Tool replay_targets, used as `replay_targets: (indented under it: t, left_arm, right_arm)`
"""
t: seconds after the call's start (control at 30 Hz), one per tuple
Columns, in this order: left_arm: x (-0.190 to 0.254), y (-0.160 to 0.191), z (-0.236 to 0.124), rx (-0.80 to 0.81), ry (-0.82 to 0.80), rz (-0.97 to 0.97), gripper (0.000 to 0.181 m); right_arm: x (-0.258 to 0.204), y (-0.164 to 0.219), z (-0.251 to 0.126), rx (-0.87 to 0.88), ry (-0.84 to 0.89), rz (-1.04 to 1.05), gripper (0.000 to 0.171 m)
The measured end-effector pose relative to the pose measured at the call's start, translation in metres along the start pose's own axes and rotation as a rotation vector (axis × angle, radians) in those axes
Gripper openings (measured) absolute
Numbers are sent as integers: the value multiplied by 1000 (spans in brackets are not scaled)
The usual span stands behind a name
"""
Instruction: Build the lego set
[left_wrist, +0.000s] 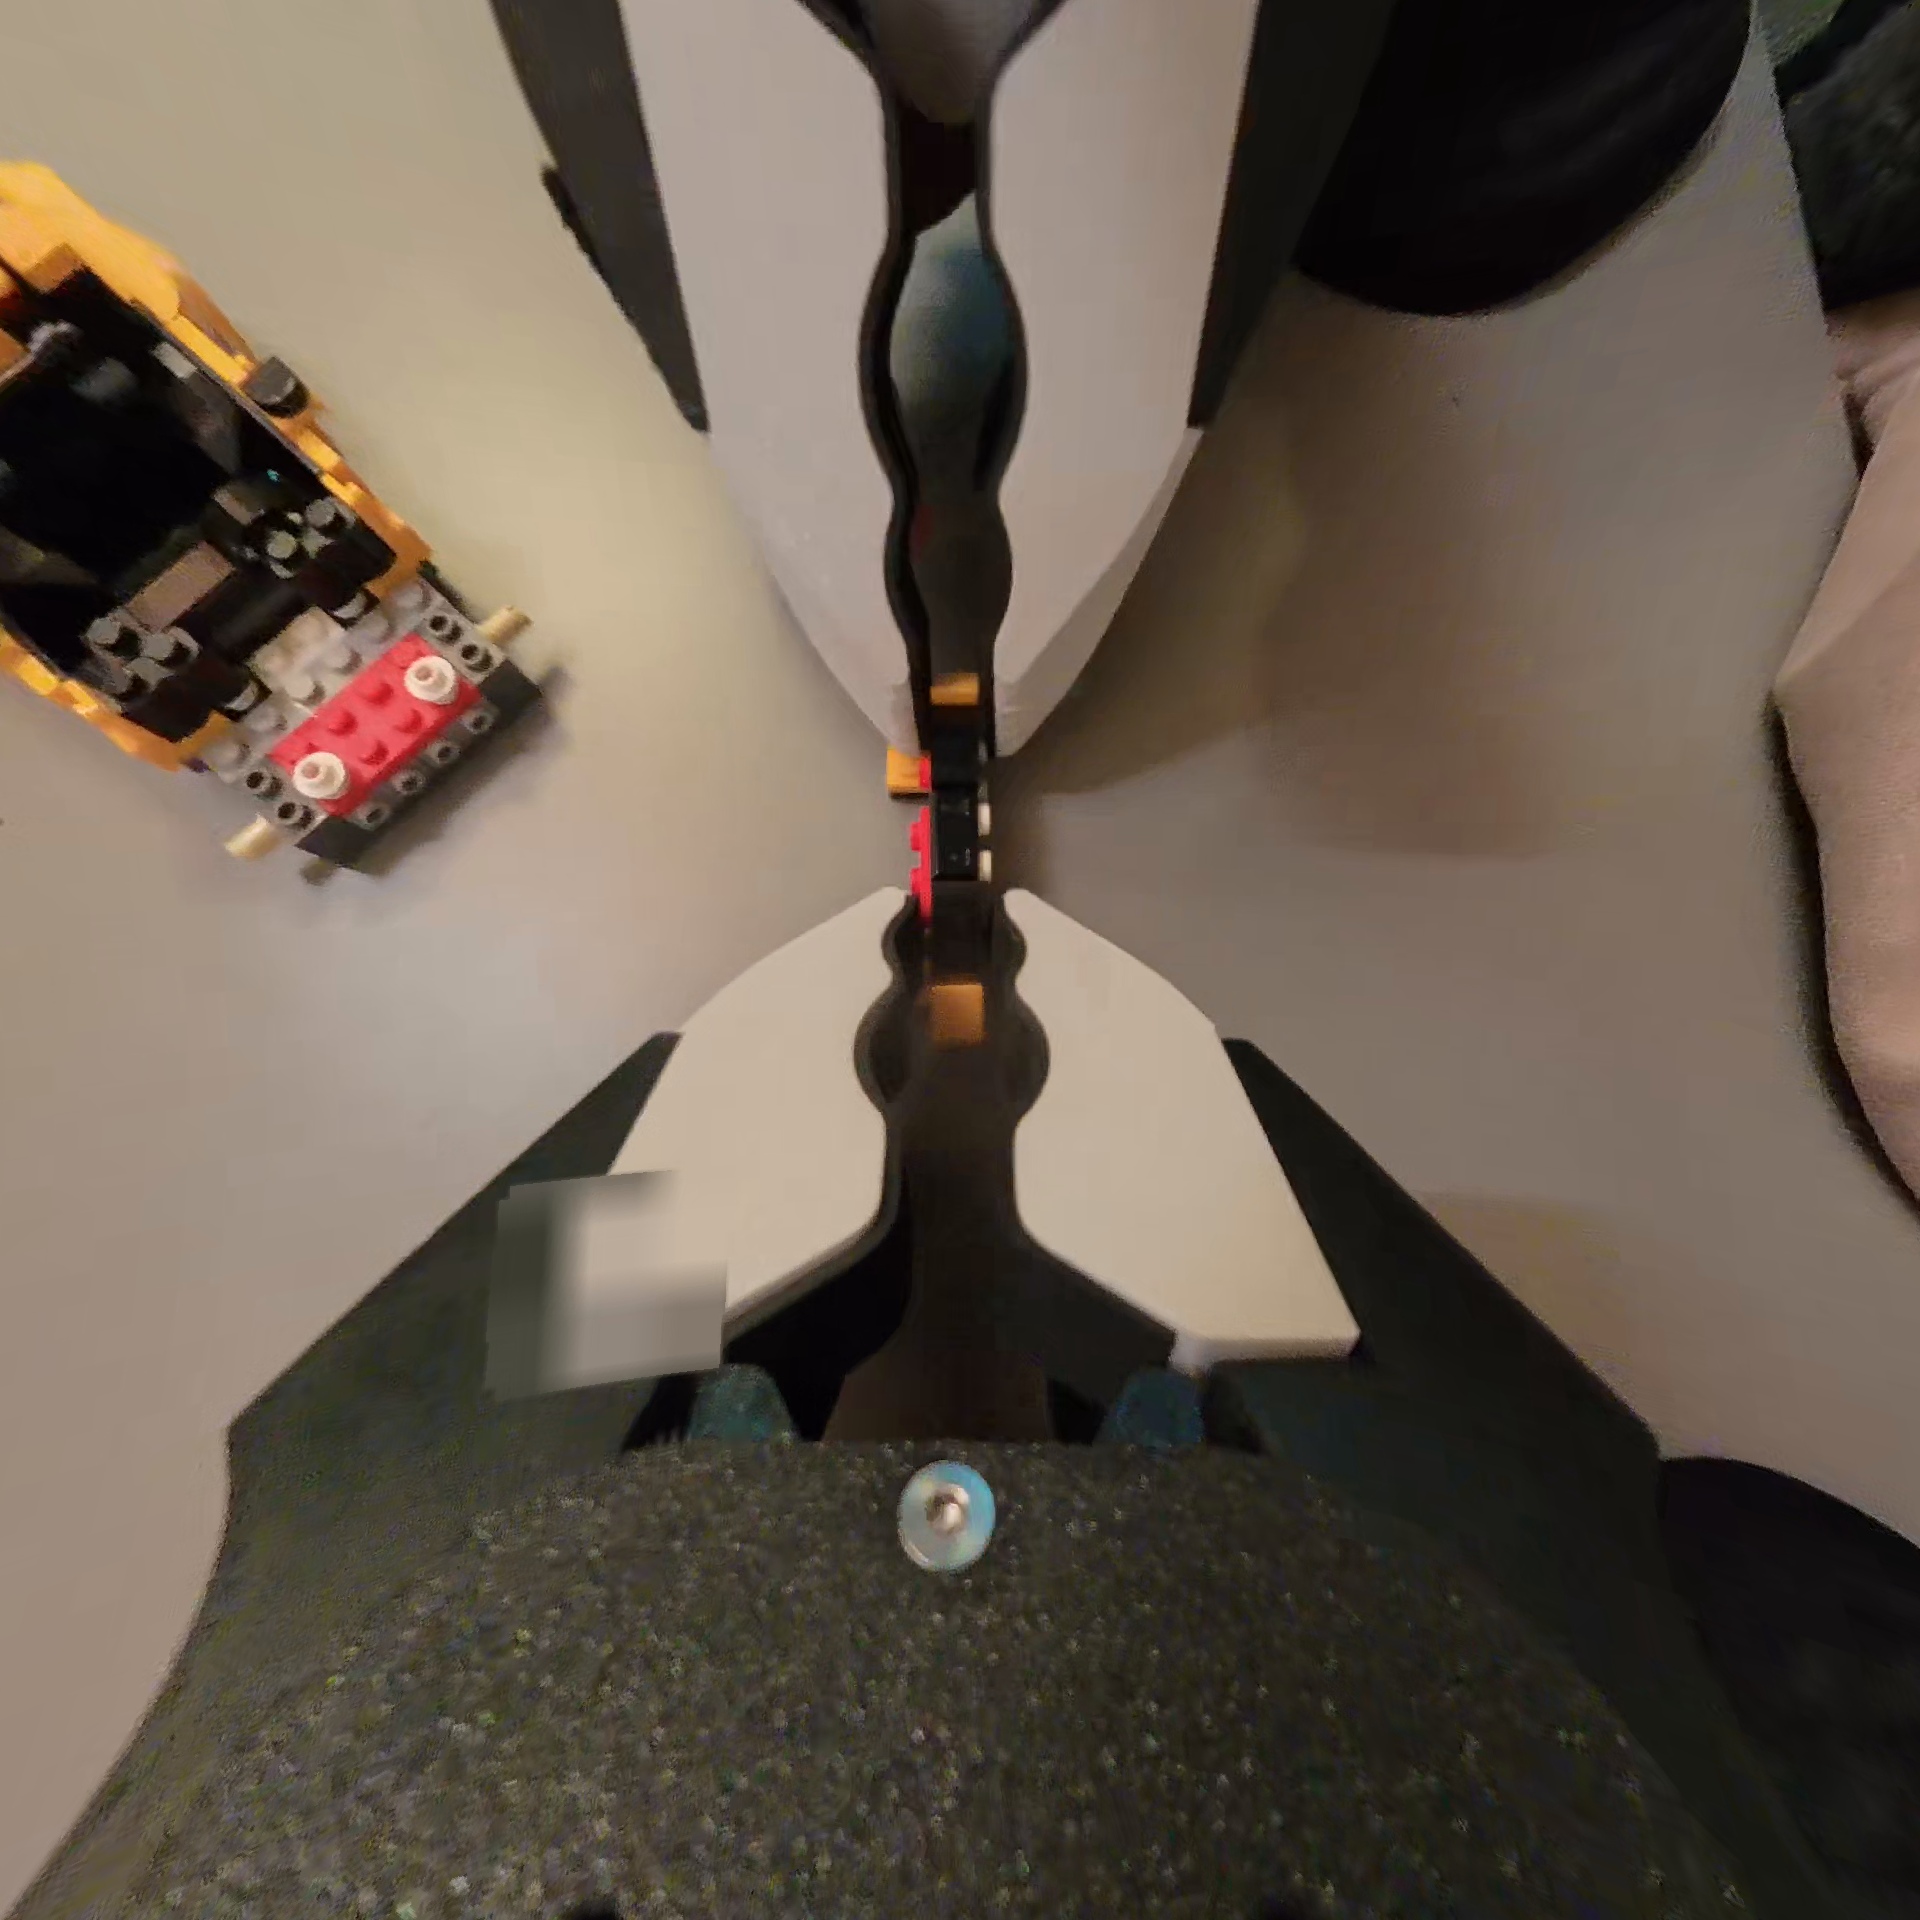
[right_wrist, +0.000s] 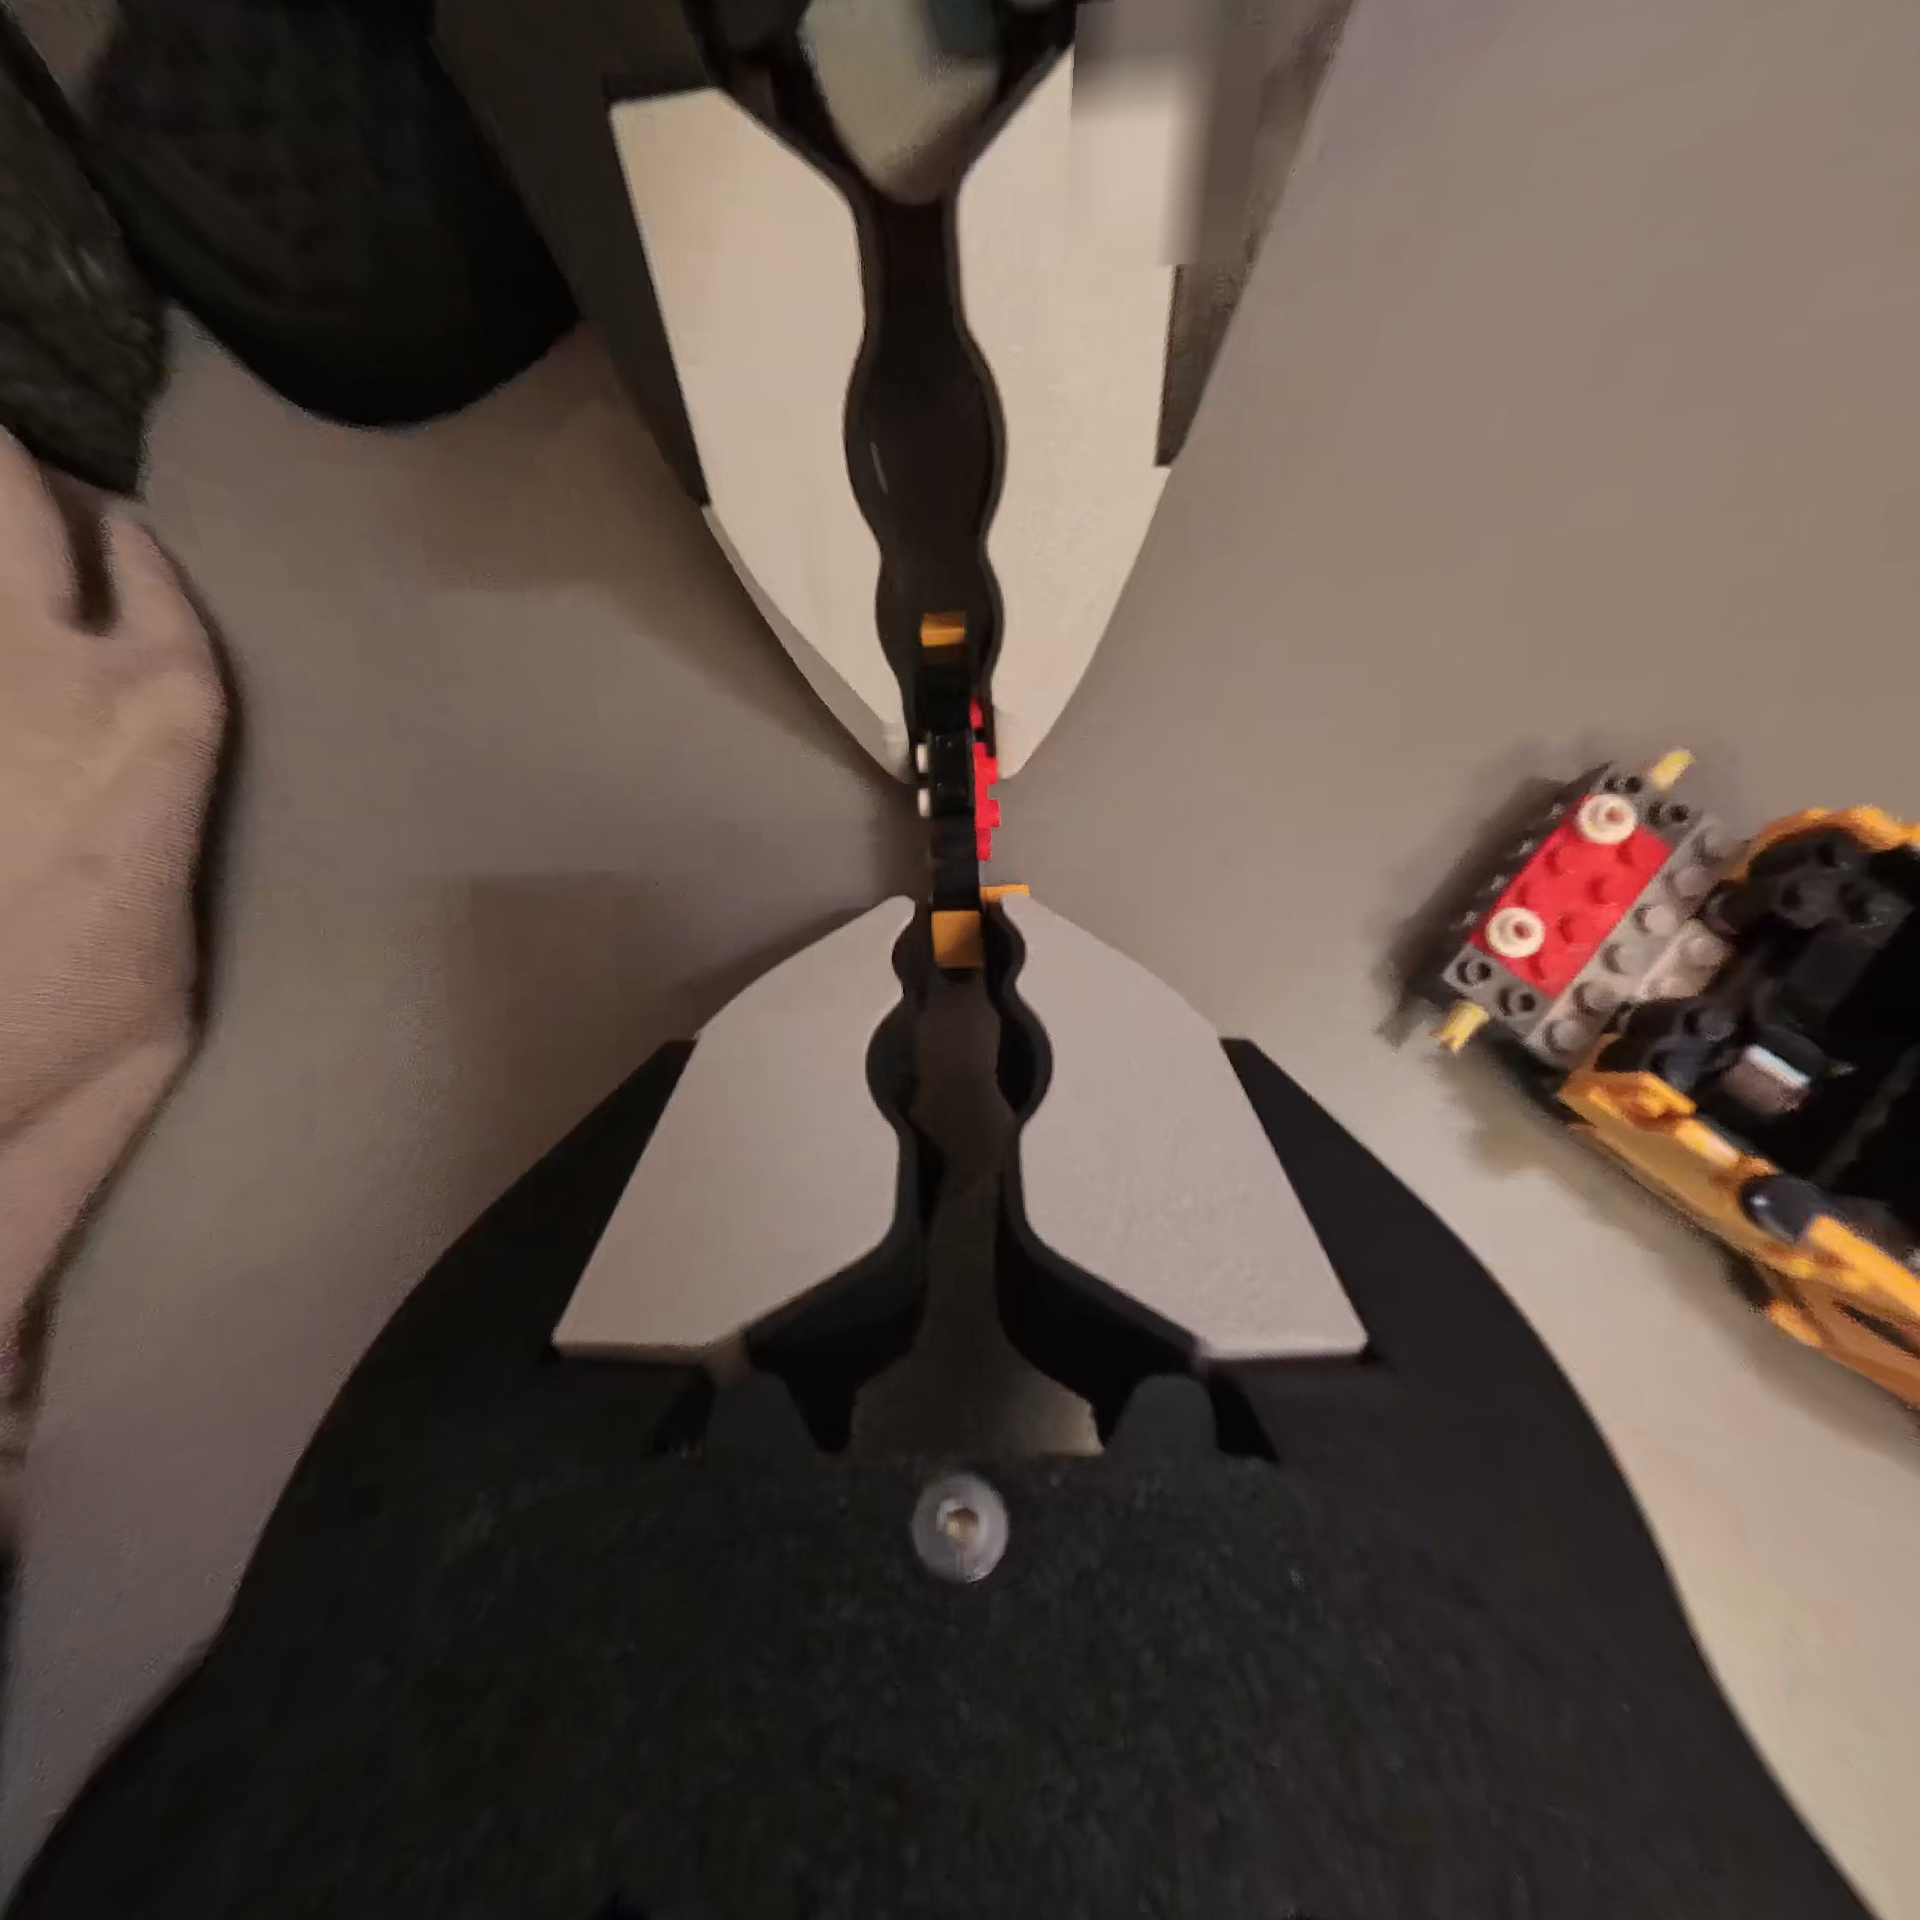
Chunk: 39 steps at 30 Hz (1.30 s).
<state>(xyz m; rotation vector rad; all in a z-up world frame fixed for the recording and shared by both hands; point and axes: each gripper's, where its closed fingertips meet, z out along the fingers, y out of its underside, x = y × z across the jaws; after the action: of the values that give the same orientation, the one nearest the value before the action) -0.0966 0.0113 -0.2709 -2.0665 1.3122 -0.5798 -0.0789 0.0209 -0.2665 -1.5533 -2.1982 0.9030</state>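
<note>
Black, red and orange plastic bricks form the small, slim sub-assembly (left_wrist: 954, 831) pinched end to end between two tools above a plain grey surface (left_wrist: 1351, 935). The left tool (left_wrist: 954, 914) clamps one end with its white fingers narrowed onto it; the right tool (right_wrist: 956, 914) grips the opposite end the same way, tip facing tip. The piece's long axis runs straight along the line joining both tools, so each holds an orange-capped end while the black middle with its red plate stays exposed in the gap. One partly built orange-and-black car body (right_wrist: 1714, 1039), its red studded plate and two white round studs facing up, rests on the surface well off to the side: to the left of the left tool's line, to the right of the right tool's. Neither tool is clearly nearer to it. Counted: two tools, one held sub-assembly, one car. Joining the piece to the car would likely call for one tool to release and the other to swing sideways.
</note>
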Motion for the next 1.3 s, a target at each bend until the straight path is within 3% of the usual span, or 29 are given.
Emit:
replay_targets:
  t: [0.07,0.13,0.27,0.4,0.5,0.67,0.73,0.8,1.17,1.3]
  left_arm:
    - [-1,-6,-4,47,51,-107,11]
    - [1,-18,-14,155,194,-306,11]
    - [-2,-39,-36,335,444,-624,11]
    - [9,-48,-43,376,626,-739,11]
    - [19,-53,-48,380,722,-761,11]
    - [20,-52,-47,367,736,-785,11]
    - [21,-53,-48,366,741,-788,11]
    - [21,-51,-48,360,736,-791,11]
    - [20,-50,-47,362,720,-782,11]
    - [8,-47,-45,376,529,-643,11]
  right_arm:
    - [3,-6,-7,49,-42,60,10]
    - [4,-22,-23,156,-14,16,22]
    - [7,-38,-44,186,214,-233,43]
    - [-2,-54,-48,181,307,-418,48]
    - [-5,-56,-45,108,283,-521,48]
    - [-8,-54,-35,-69,273,-654,42]
    - [-6,-53,-33,-111,287,-676,30]
    - [-5,-52,-31,-125,298,-677,27]
    - [-4,-51,-30,-102,322,-623,27]
    - [0,-56,-36,10,389,-563,31]
